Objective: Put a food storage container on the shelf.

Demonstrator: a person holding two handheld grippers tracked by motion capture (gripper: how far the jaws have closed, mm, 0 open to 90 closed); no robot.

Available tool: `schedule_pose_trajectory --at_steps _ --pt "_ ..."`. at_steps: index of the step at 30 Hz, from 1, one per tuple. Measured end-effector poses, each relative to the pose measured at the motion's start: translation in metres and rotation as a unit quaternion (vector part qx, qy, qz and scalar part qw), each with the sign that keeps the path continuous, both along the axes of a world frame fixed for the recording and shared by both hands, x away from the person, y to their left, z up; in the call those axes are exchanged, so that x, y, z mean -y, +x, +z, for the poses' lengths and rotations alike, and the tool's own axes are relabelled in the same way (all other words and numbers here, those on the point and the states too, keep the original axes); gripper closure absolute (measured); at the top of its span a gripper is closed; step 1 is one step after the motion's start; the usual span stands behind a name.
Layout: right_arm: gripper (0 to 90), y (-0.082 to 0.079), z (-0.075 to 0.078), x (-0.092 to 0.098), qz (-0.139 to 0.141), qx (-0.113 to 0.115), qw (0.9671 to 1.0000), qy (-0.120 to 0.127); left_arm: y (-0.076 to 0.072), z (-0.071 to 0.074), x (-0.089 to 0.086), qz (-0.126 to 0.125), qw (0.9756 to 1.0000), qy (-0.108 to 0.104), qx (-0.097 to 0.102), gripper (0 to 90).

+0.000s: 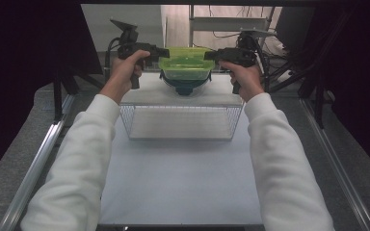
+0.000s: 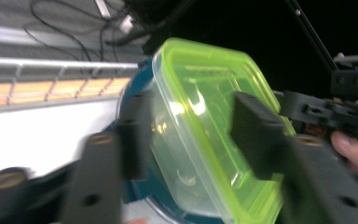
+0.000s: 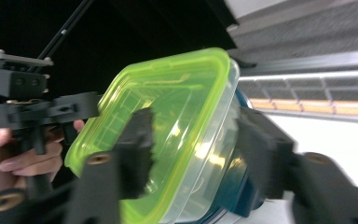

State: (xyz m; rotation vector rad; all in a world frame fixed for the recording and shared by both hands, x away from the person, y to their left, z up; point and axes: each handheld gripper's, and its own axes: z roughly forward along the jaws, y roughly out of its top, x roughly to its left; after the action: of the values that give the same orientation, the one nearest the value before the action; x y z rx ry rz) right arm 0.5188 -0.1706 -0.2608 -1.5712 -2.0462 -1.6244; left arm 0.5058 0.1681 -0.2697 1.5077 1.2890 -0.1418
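Your left claw [image 1: 166, 52] and right claw [image 1: 207, 56] face each other at the far end of the white surface [image 1: 183, 178], one on each side of the clear container with the green lid [image 1: 185, 61], which sits on a dark blue bowl [image 1: 185, 86] just beyond the wire basket [image 1: 180, 122]. In both gripper views, your jaws straddle the container's edge with a gap showing at the pads, so both claws are released, not clenching it. The container is between your two claws, centred left to right, above the far rim of the basket.
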Motion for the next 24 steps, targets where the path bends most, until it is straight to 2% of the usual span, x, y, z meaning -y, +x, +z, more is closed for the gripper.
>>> schedule_pose_trajectory --at_steps 1,3,4,8,9,10,12,14,16,19,22,23,24 --pt "37.1 0.0 0.001 0.001 -0.003 0.008 1.0 0.001 -0.001 0.001 0.0 0.005 1.0 0.001 0.007 35.9" --pt "36.0 -0.001 0.001 0.002 -0.003 0.013 0.9999 0.004 -0.002 0.002 -0.001 0.007 0.9999 0.0 0.014 30.1" --pt "33.6 -0.005 0.004 0.005 -0.003 0.031 0.9994 0.015 -0.006 0.005 -0.003 0.008 0.9995 0.006 0.029 28.3" --pt "30.8 -0.018 0.009 0.014 0.003 0.066 0.9976 0.019 -0.02 0.009 -0.011 0.008 0.9982 0.016 0.056 25.6" --pt "30.9 -0.023 0.01 0.016 0.01 0.077 0.9968 0.018 -0.02 0.009 -0.011 0.008 0.9982 0.016 0.056 25.5" --pt "30.8 -0.028 0.011 0.019 0.015 0.09 0.9958 0.013 -0.03 0.012 -0.016 0.01 0.9971 0.023 0.072 25.4" --pt "30.4 -0.038 0.012 0.024 0.027 0.111 0.9935 -0.003 -0.04 0.014 -0.02 0.007 0.9956 0.032 0.087 25.3" --pt "29.1 -0.048 0.012 0.029 0.036 0.131 0.9905 -0.025 -0.053 0.017 -0.022 0.004 0.9923 0.057 0.109 24.9" --pt "28.6 -0.058 0.011 0.036 0.041 0.148 0.9874 -0.038 -0.065 0.017 -0.023 0.002 0.9909 0.06 0.121 24.2" --pt "27.9 -0.074 0.006 0.047 0.047 0.168 0.9833 -0.05 -0.085 0.015 -0.023 -0.008 0.9872 0.078 0.139 23.3" --pt "26.7 -0.091 -0.003 0.057 0.053 0.18 0.9805 -0.06 -0.106 0.006 -0.023 -0.02 0.985 0.085 0.149 22.6" --pt "26.7 -0.091 -0.003 0.057 0.053 0.18 0.9805 -0.06 -0.106 0.006 -0.023 -0.02 0.985 0.085 0.149 22.3" --pt "26.2 -0.105 -0.012 0.065 0.06 0.184 0.9784 -0.072 -0.121 -0.003 -0.022 -0.026 0.9831 0.097 0.153 22.1"
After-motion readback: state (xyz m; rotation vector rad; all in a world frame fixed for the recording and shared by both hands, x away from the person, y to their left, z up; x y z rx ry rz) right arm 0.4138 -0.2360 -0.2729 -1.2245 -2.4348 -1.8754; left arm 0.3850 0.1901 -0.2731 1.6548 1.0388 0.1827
